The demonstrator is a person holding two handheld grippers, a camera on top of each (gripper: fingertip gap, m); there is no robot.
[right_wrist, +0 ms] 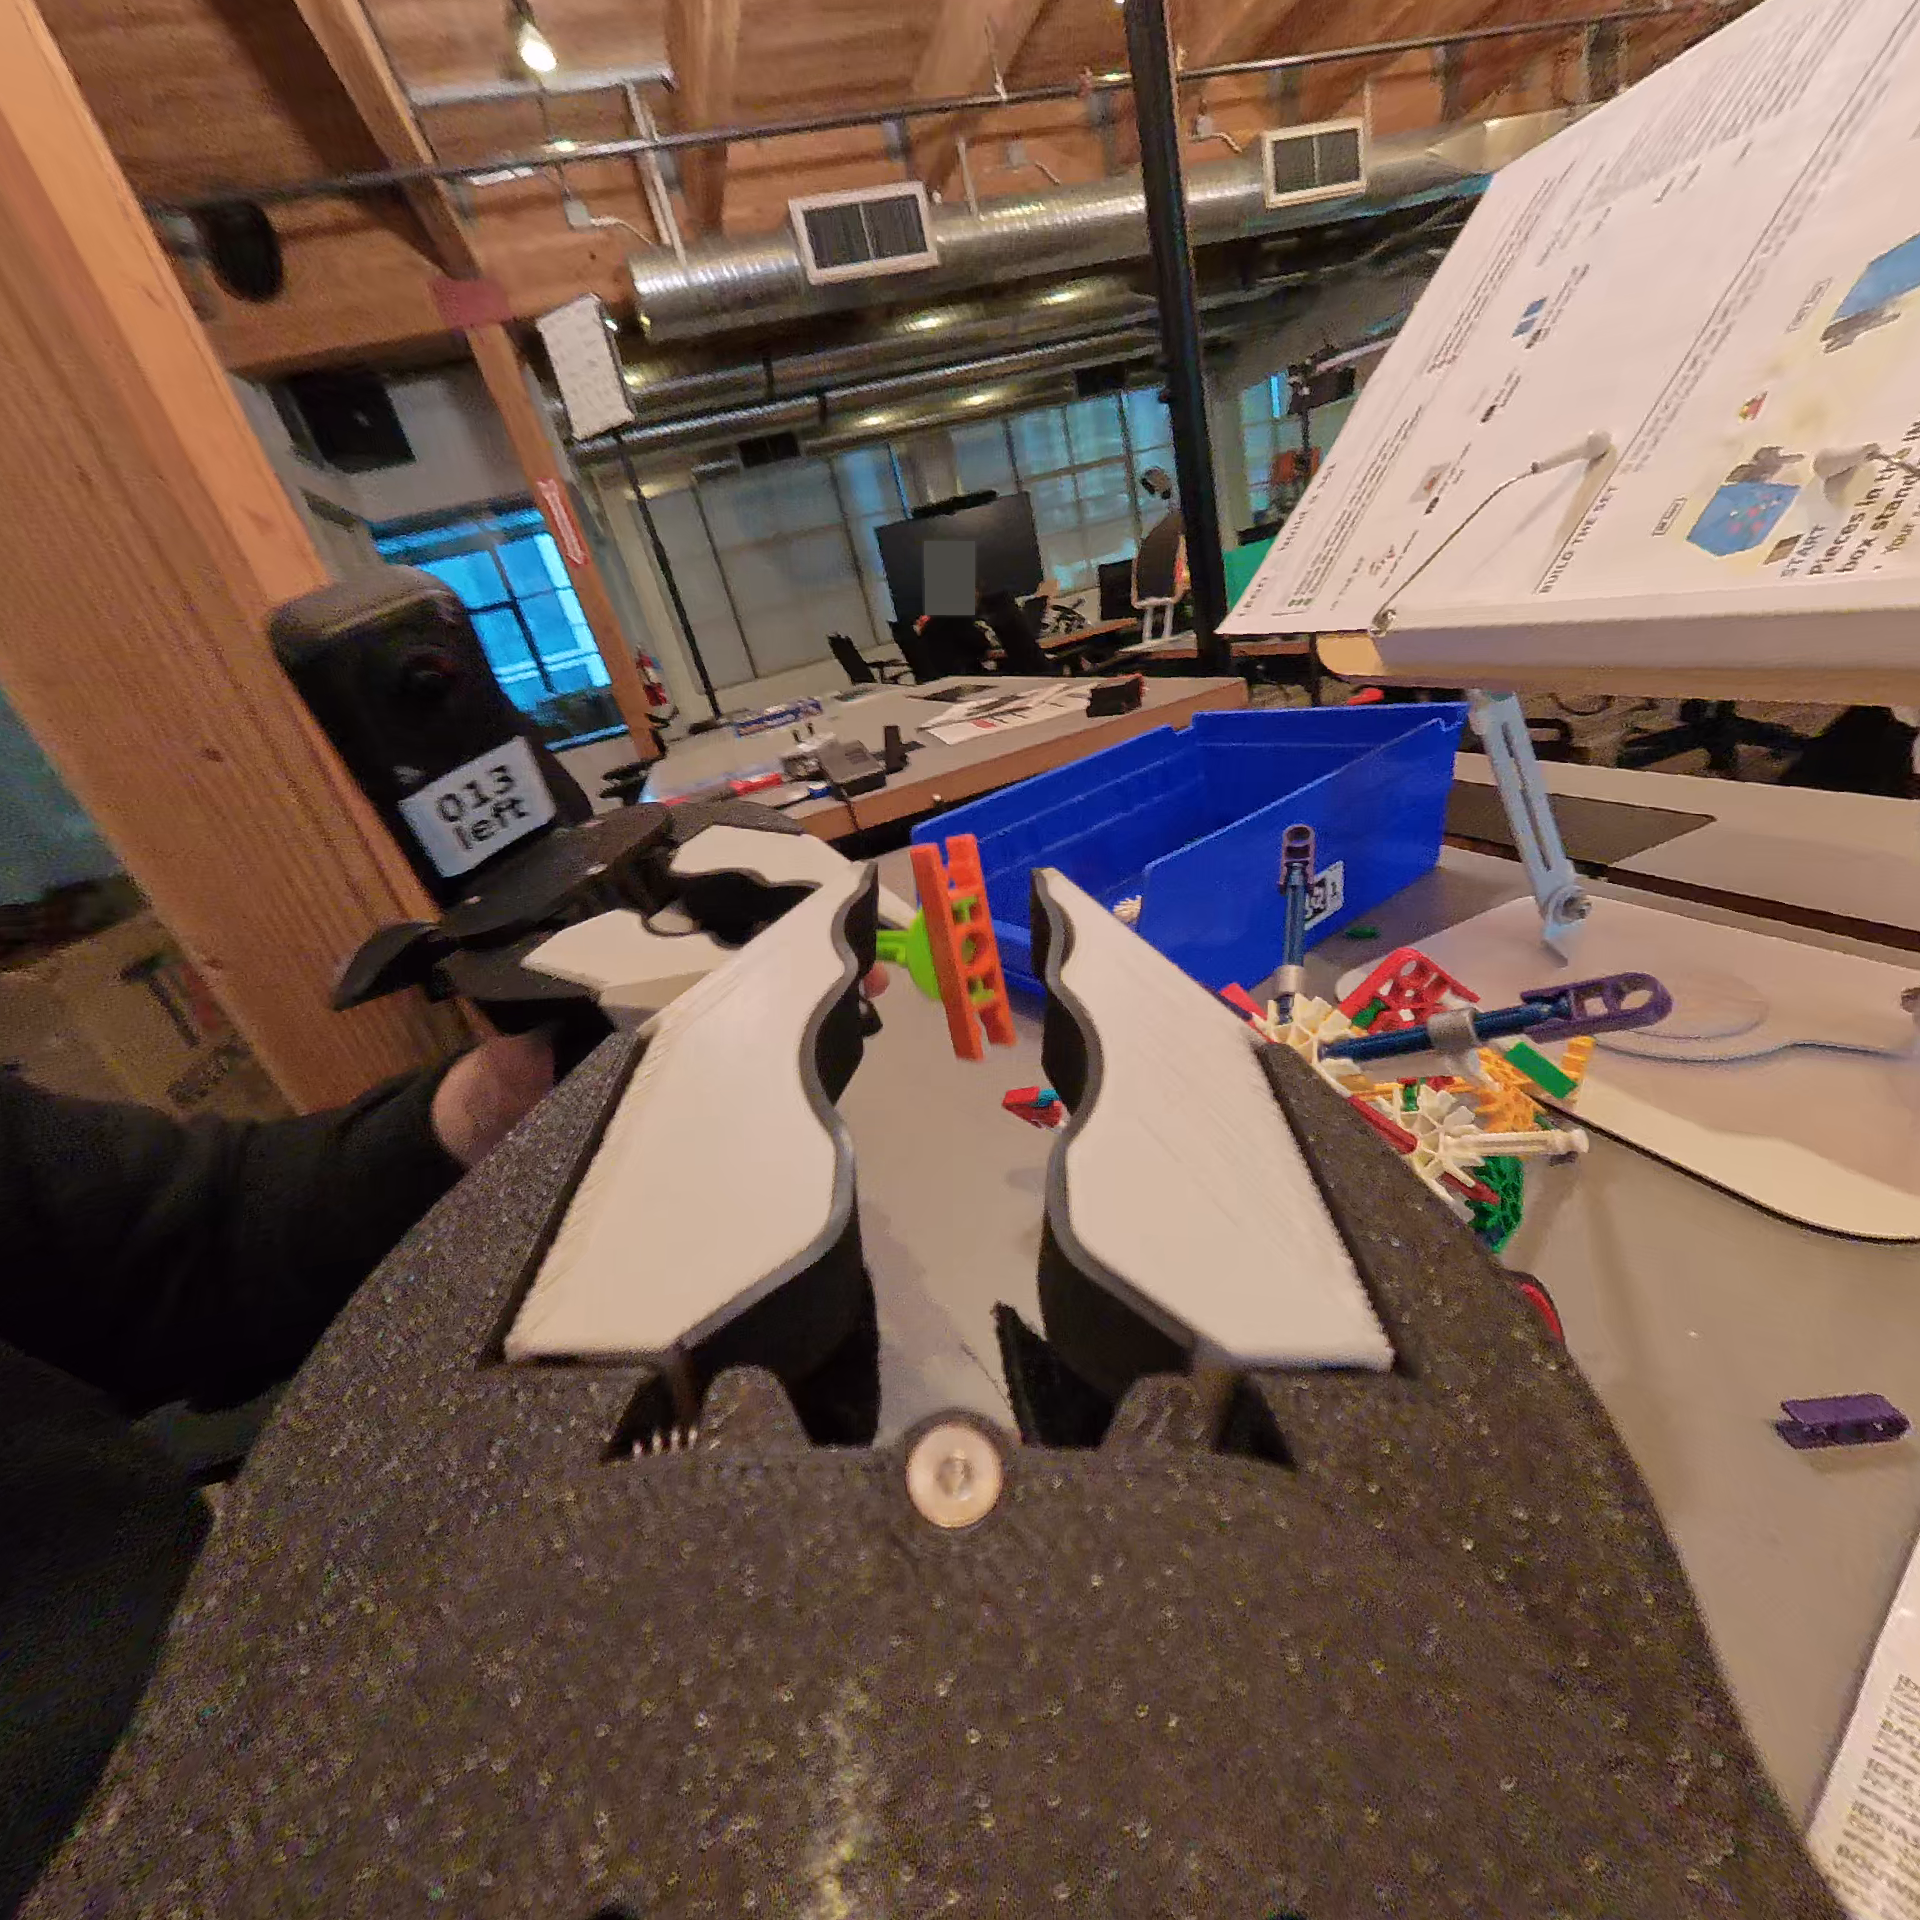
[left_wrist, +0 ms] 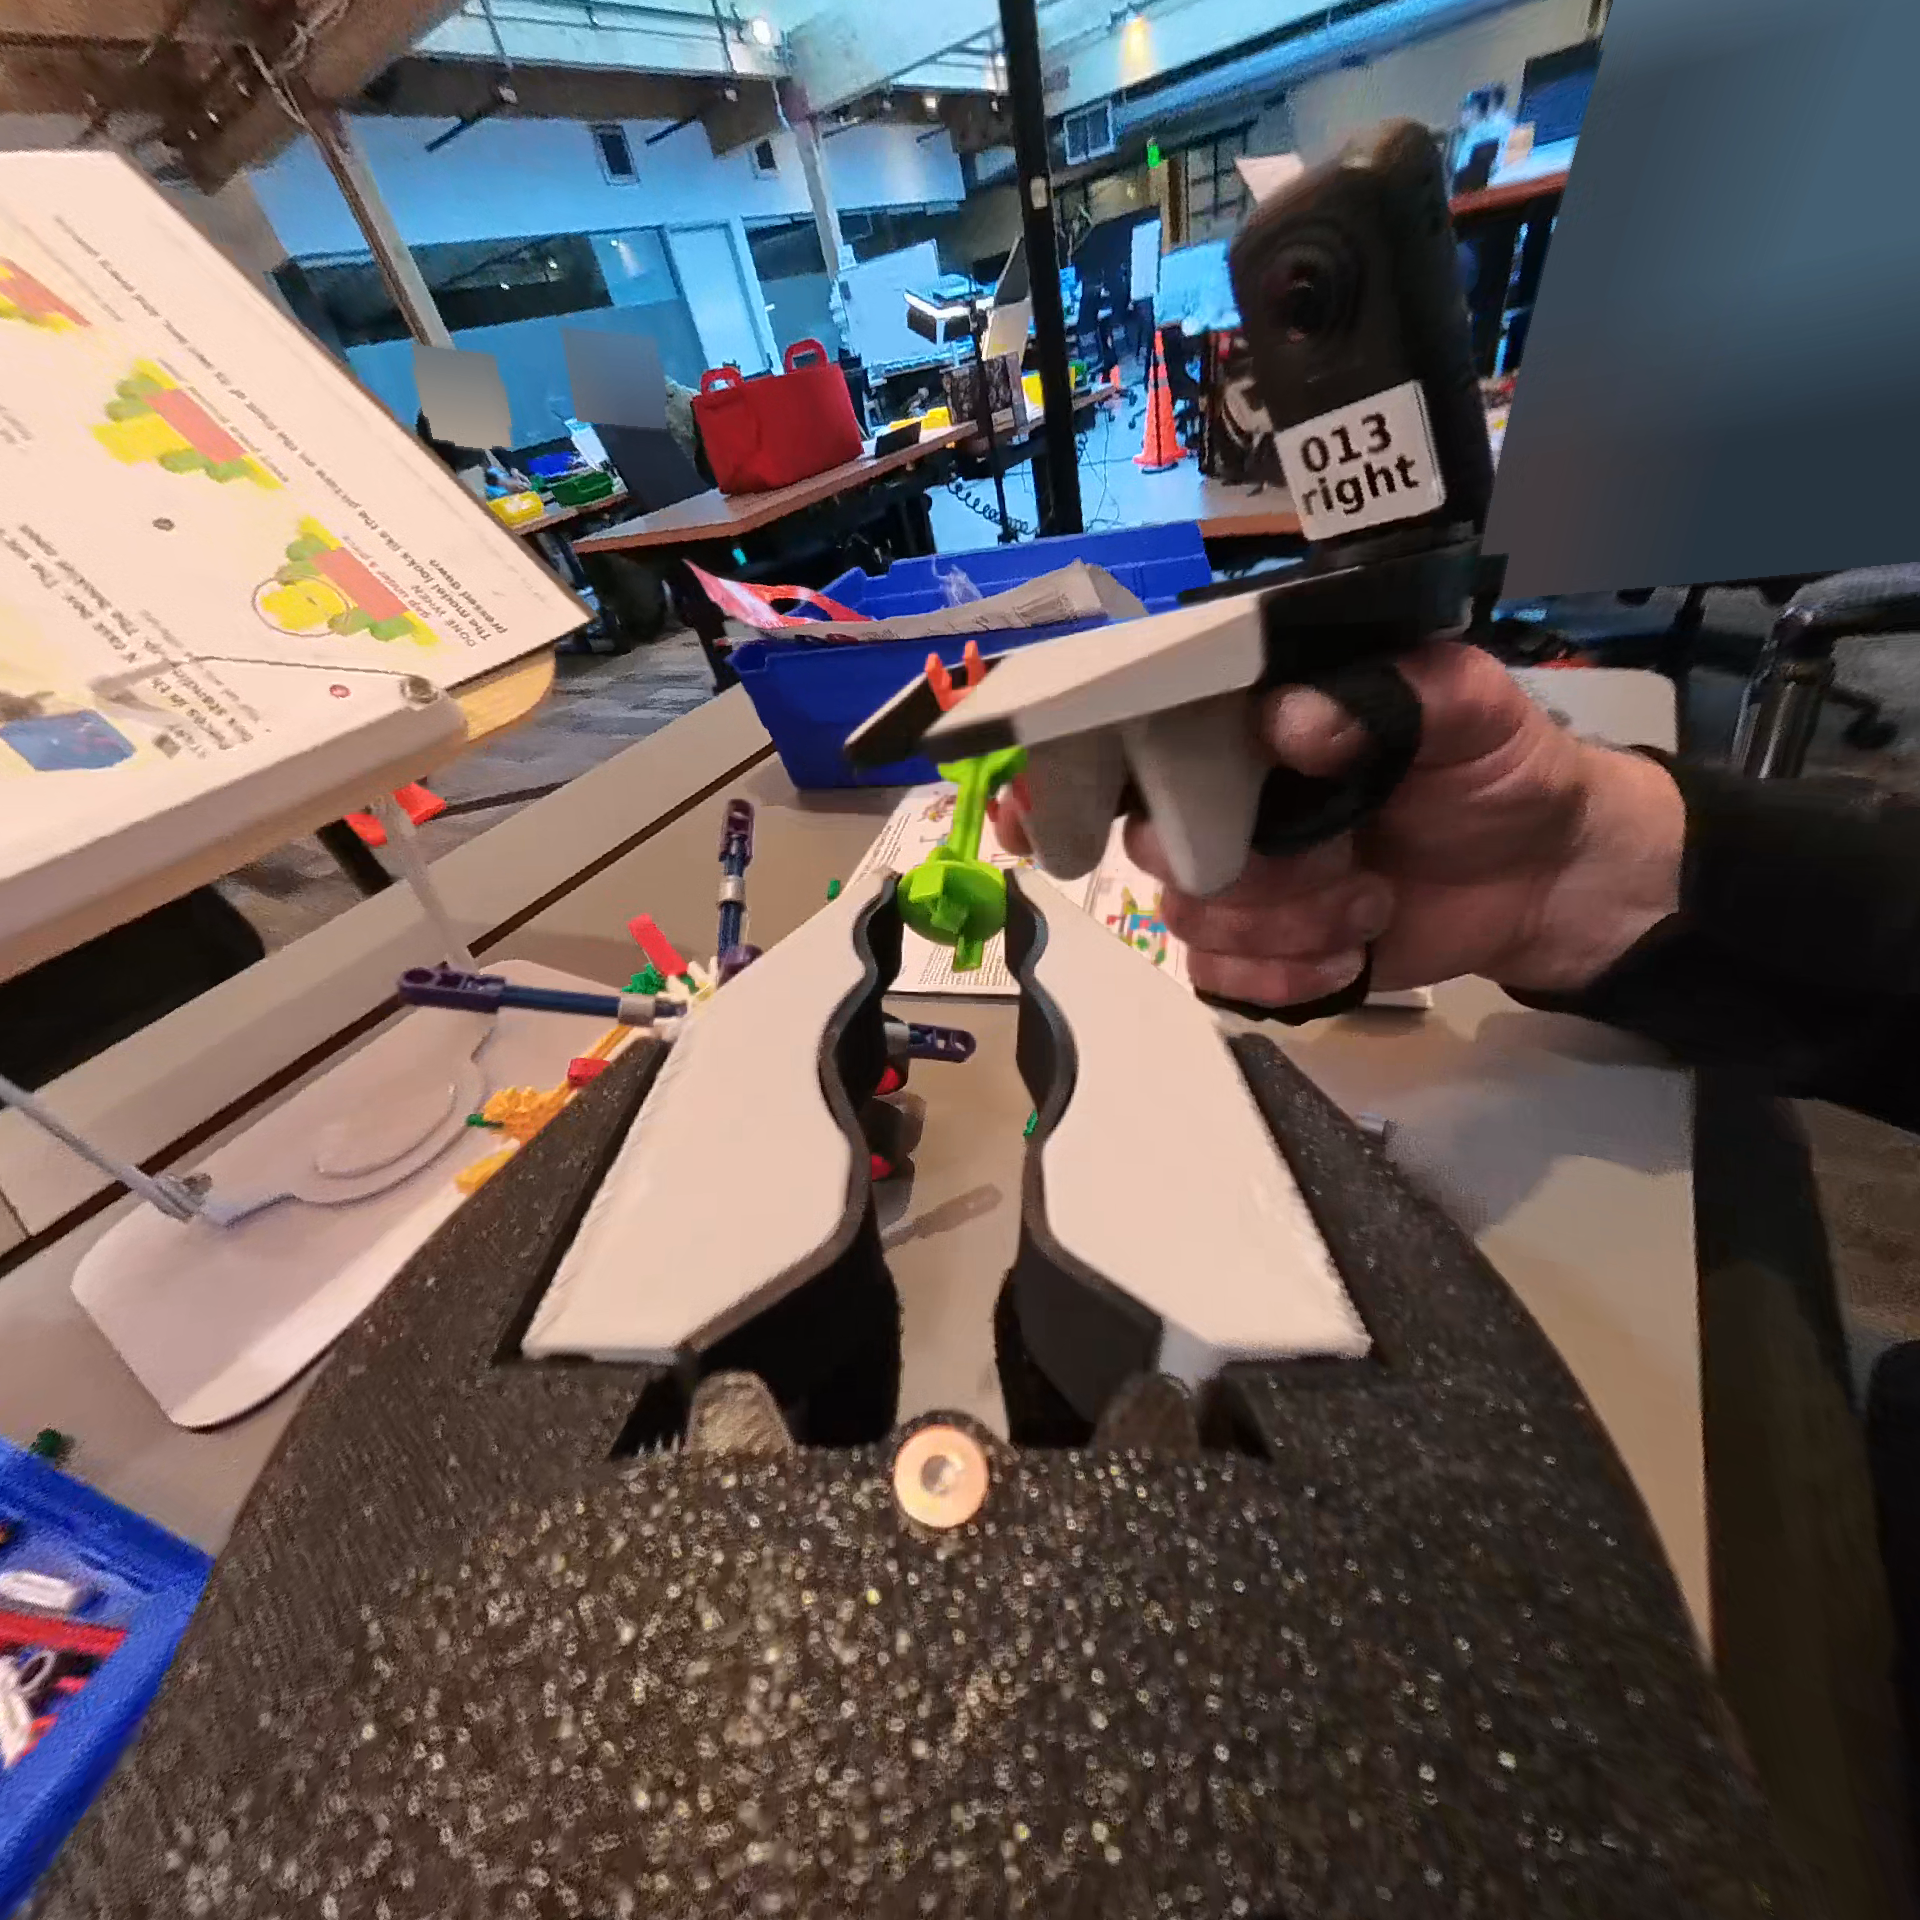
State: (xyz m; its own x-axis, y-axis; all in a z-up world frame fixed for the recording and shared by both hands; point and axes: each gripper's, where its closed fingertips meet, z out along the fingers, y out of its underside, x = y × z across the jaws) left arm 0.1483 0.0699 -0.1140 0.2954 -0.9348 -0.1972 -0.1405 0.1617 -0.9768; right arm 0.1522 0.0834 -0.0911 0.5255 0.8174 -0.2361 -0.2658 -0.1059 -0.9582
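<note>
Two grippers meet over a grey table (right_wrist: 1662, 1382), both at one small toy piece.
The left gripper (left_wrist: 951, 902) pinches a green connector (left_wrist: 951, 899) by its hub. An orange ladder-like piece (right_wrist: 961, 945) sits on the connector's far end, between the spread fingers of the right gripper (right_wrist: 956, 883), which touch nothing. A blue bin (right_wrist: 1226, 821) stands just behind; a rod-and-connector model (right_wrist: 1434, 1049) lies to the right.

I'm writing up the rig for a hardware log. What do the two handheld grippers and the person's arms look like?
Both match: the left gripper and right gripper each have two pale grey fingers with wavy black inner pads, on a speckled black body with a central silver screw. Each carries a black camera with a white label, and a black trigger loop at the grey handle. The person wears a black sleeve.
</note>
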